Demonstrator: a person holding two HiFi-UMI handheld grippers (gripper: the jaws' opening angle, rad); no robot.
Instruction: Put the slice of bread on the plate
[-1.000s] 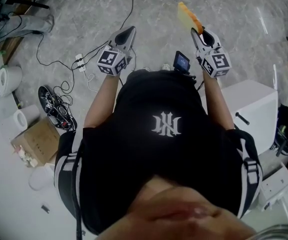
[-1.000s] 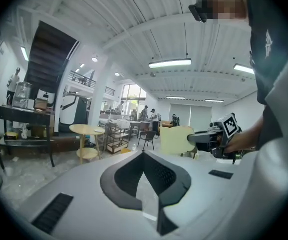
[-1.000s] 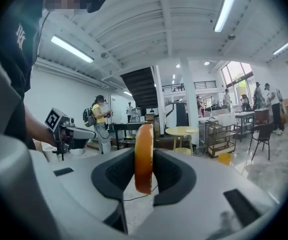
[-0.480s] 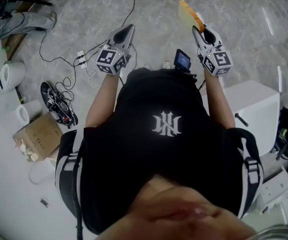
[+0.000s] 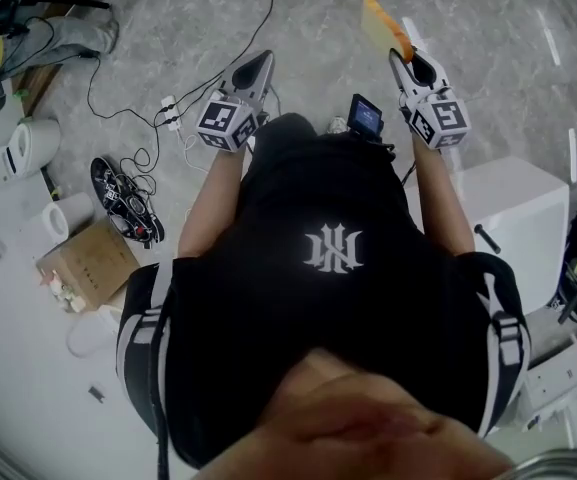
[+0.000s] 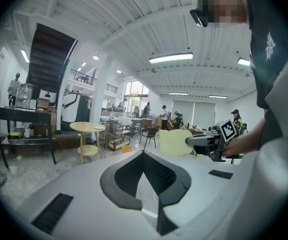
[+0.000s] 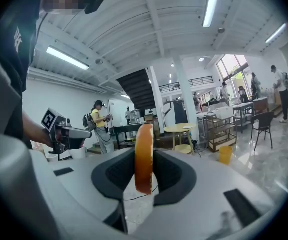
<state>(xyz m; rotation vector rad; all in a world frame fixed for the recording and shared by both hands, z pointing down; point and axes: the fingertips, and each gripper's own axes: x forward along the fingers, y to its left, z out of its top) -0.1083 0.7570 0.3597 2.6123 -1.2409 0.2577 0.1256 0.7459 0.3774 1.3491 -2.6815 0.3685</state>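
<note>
The slice of bread, pale with an orange-brown crust, stands on edge in my right gripper, which is shut on it and held out in front of the person's chest, over the floor. In the right gripper view the bread is edge-on, pinched between the two dark pads of that gripper. My left gripper is held out beside it, about a shoulder's width to the left. Its jaws meet at the tip with nothing between them. The left gripper view also catches the bread side-on.
Grey marble floor lies below, with a cable and power strip, shoes, a cardboard box and a white kettle at the left. A white cabinet stands at the right. Ahead are a round yellow table, shelves and distant people.
The things on the floor at the left have drifted slightly right and down in the head view. Both grippers stay held out in front, with the bread still in the right one.
</note>
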